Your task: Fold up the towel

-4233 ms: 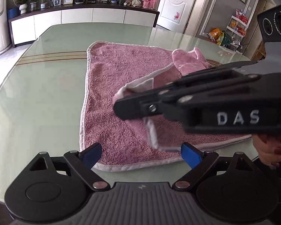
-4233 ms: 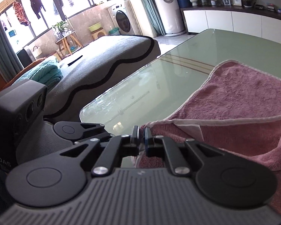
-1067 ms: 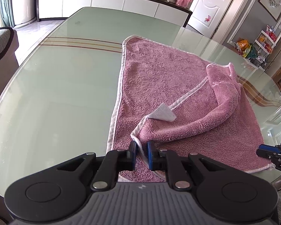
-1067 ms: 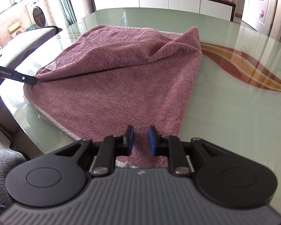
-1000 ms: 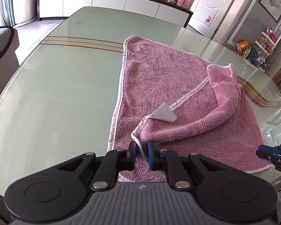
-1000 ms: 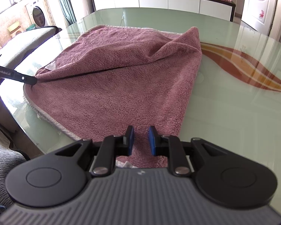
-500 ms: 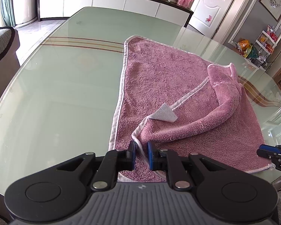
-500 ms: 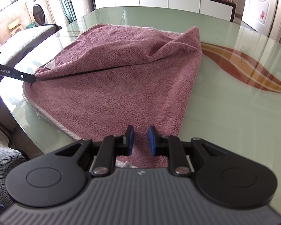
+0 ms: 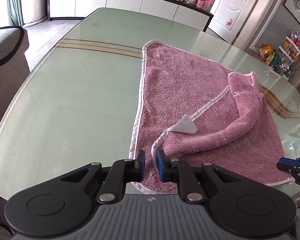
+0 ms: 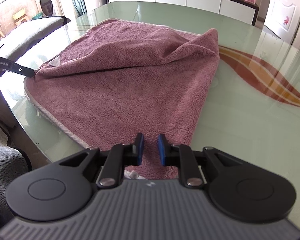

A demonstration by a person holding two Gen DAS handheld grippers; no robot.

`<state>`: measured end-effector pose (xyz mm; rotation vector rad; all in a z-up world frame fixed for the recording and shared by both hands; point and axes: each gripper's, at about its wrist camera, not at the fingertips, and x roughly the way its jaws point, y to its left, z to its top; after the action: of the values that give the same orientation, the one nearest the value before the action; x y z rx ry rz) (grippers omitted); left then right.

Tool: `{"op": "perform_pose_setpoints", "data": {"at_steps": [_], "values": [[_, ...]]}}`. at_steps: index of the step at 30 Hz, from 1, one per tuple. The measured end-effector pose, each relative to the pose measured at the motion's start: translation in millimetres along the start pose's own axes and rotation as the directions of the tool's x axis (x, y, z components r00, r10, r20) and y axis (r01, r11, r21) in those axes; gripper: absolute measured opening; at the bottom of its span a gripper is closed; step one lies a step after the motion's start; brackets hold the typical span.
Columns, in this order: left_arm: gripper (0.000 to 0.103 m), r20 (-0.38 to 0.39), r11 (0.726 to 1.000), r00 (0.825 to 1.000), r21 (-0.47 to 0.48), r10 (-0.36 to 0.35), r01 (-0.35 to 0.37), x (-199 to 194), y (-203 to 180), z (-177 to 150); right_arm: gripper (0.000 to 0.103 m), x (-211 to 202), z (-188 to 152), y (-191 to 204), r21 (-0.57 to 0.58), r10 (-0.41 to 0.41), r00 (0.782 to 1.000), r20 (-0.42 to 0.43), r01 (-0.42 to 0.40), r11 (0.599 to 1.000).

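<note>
Your glass bench (image 9: 74,92) carries the pink towel (image 9: 182,84) spread across its near right part, one side flopped over itself in a loose diagonal fold. A white label (image 9: 185,127) sticks out at the folded hem. Your left gripper (image 9: 150,165) sits at the near corner, jaws slightly parted, the white hem running between them unpinched. Your right gripper (image 10: 149,149) hovers released over the other near corner, pads apart.
</note>
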<state>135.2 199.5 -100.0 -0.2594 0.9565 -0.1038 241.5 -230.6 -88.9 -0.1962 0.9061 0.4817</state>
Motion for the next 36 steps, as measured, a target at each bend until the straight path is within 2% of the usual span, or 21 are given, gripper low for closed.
{"op": "perform_pose_setpoints", "data": {"at_steps": [8,16,23,28,33,36], "values": [[0.016,0.009,0.997,0.999,0.055,-0.054,0.053,1.0,-22.3,18.6,0.015,-2.1,-0.4,-5.0,0.002,-0.019,1.0,-0.018,0.019,1.0],[0.016,-0.033,0.982,0.992,0.142,-0.121,0.124,21.6,-58.5,32.3,0.015,-8.3,-4.9,-13.7,0.022,-0.051,0.998,-0.031,0.052,0.998],[0.017,-0.072,0.949,0.977,0.234,-0.199,0.211,50.4,-96.6,50.8,0.015,-12.9,-6.5,-23.3,0.048,-0.076,0.996,-0.042,0.078,0.996],[0.017,-0.093,0.92,0.968,0.301,-0.234,0.252,80.8,-120.2,70.8,0.016,-8.8,-2.7,-11.9,0.038,-0.083,0.996,-0.034,0.085,0.996],[0.017,-0.132,0.907,0.965,0.331,-0.229,0.26,117.8,-138.5,84.2,0.016,-7.1,3.6,-12.5,0.103,-0.042,0.999,-0.028,0.044,0.994],[0.016,-0.155,0.896,0.962,0.356,-0.225,0.267,128.9,-148.6,84.2,0.016,-14.5,19.3,-13.4,0.139,0.0,0.999,0.054,-0.007,0.99]]}}
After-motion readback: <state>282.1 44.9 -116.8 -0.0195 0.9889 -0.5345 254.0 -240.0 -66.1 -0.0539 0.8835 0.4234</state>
